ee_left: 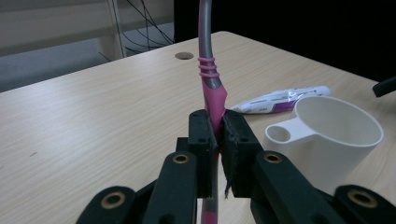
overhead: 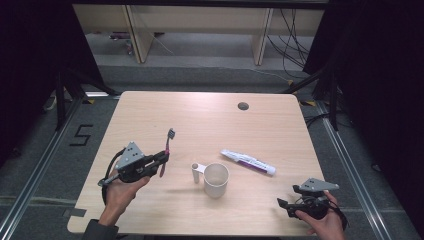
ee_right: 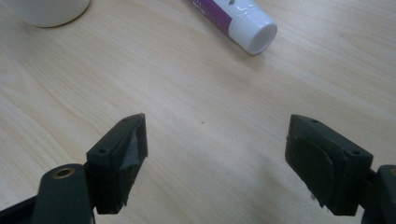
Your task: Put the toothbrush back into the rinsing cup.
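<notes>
From the high view I see my left claw [overhead: 161,161] clamped on a toothbrush [overhead: 167,150], holding it above the left half of the worktop [overhead: 150,115]. The brush stands nearly upright with a slight lean, its dark bristle head at the top and its pink handle running down through the grip. Just to its right a white cup [overhead: 216,180] stands on the worktop, with a small tube-shaped holder on its left side. A white and purple toothpaste tube [overhead: 248,162] lies flat beyond the cup, apart from it. My right claw [overhead: 284,204] sits low near the worktop's front right corner, well apart from everything else.

In the left gripper view, the two black pads are pressed together on the pink lower part of the toothbrush [ee_left: 214,100]. Above the grip the handle turns grey, with three thin pink rings around it, and runs out of the top of the frame. The cup [ee_left: 327,135] stands to the right, the toothpaste tube [ee_left: 275,100] behind it.

In the right gripper view, my right claw [ee_right: 215,154] stands wide open over bare wood with nothing between its pads. The capped end of the toothpaste tube [ee_right: 243,21] lies ahead.
</notes>
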The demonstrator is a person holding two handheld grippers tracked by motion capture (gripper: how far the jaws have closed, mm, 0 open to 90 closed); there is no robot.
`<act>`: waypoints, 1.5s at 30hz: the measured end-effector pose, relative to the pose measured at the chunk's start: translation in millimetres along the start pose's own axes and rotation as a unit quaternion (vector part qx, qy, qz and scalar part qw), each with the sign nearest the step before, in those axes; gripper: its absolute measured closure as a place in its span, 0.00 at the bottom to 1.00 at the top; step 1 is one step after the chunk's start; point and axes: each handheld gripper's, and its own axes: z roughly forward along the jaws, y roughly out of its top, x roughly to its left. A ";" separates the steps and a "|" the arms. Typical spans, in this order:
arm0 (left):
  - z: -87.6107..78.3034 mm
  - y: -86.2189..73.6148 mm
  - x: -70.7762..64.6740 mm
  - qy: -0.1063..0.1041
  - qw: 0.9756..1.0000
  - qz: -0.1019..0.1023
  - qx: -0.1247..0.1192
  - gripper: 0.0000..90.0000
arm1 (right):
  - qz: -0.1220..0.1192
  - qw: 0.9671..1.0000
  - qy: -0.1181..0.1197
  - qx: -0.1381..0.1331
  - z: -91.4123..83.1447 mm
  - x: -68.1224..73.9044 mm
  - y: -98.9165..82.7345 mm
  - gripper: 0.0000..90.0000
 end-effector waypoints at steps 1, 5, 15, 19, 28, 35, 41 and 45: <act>0.7 0.7 -0.1 -0.006 1.000 -0.006 -0.001 0.91 | 0.004 1.000 0.001 -0.003 0.0 0.5 0.3 0.24; 3.7 4.6 -2.9 -0.013 1.000 -0.014 -0.013 0.91 | 0.000 1.000 0.002 0.001 0.4 0.2 -0.2 0.24; 10.5 15.3 -10.8 -0.028 0.999 -0.015 -0.035 0.91 | 0.004 1.000 0.003 -0.001 -0.2 0.9 0.1 0.24; 13.9 22.0 -15.7 -0.032 0.998 -0.014 -0.048 0.91 | 0.000 1.000 0.002 0.000 0.0 0.3 0.2 0.24; 24.3 34.5 -25.8 -0.044 0.997 -0.010 -0.062 0.91 | 0.002 1.000 0.003 0.002 0.1 0.4 -0.1 0.24; 28.0 42.1 -31.0 -0.051 0.996 -0.008 -0.070 0.91 | 0.000 1.000 0.002 0.001 0.3 0.0 -0.1 0.24; 33.8 46.8 -37.2 -0.058 0.996 -0.008 -0.073 0.91 | 0.001 1.000 0.002 0.001 0.1 0.1 -0.1 0.24; 38.4 46.5 -39.7 -0.063 0.995 -0.005 -0.071 0.91 | 0.002 1.000 0.003 0.002 0.4 0.2 -0.3 0.24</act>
